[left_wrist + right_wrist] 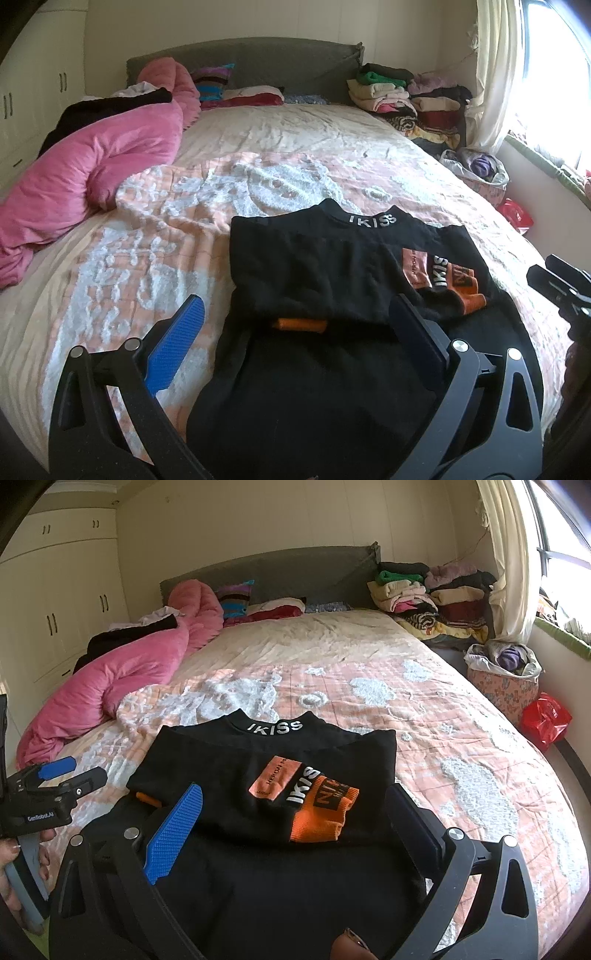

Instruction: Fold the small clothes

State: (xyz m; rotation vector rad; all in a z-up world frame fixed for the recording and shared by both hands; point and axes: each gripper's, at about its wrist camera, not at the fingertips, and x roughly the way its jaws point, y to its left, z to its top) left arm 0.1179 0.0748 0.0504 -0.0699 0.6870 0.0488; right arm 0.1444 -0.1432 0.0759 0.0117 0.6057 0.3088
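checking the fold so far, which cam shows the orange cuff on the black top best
The right wrist view: the orange cuff lies near the middle of the frame, whole, between the open fingers of the right hand-held gripper, on the black top. The left wrist view shows the cuff smaller, off to the right and more foreshortened.

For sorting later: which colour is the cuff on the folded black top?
Orange cuff, clearest in the right wrist view.

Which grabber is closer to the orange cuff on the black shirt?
Right. The right gripper sits open just in front of the orange cuff on the black shirt. The left gripper, also open, hangs off the shirt's left edge.
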